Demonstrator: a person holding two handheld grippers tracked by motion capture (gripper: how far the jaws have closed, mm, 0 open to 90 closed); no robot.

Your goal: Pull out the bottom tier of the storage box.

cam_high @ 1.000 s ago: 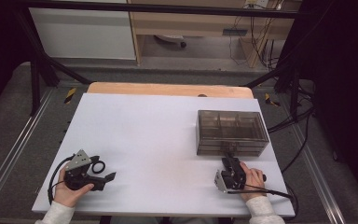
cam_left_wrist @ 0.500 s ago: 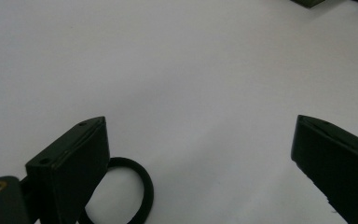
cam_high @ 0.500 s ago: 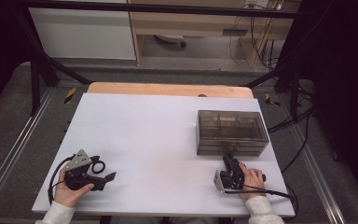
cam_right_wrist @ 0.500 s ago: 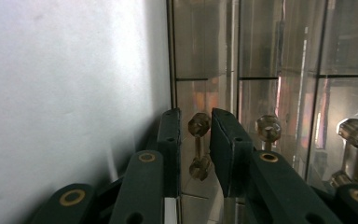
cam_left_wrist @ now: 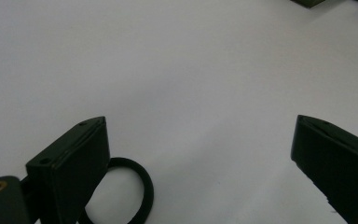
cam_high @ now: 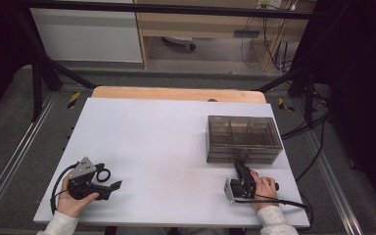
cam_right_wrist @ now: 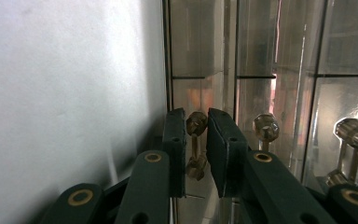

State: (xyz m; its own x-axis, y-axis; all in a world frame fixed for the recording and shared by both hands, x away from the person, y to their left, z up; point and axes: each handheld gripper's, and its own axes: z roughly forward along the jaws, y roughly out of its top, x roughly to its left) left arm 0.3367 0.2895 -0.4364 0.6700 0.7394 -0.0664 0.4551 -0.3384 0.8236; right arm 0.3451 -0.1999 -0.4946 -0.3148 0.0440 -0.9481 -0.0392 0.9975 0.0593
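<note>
I had the right gripper (cam_high: 241,169) right up against the front face of the clear drawer box (cam_high: 244,138), with its jaws narrowed around one faceted knob (cam_right_wrist: 196,124). They sat close on either side of it, though I could not tell whether the pads actually touched it. In the right gripper view, two more knobs (cam_right_wrist: 266,127) stood just beside that one, off to the jaws' right, so there was little room on that side. To the jaws' left the white table (cam_high: 152,142) ran bare and open.

My left gripper (cam_high: 111,186) rested low near the table's near left corner, well apart from the box, with its jaws spread wide and holding nothing. A black ring (cam_left_wrist: 129,191) lay flat on the table just beside its left jaw, partly hidden behind it. Ahead of those jaws I had a broad stretch of bare tabletop, with a corner of the box showing far off at the upper right.
</note>
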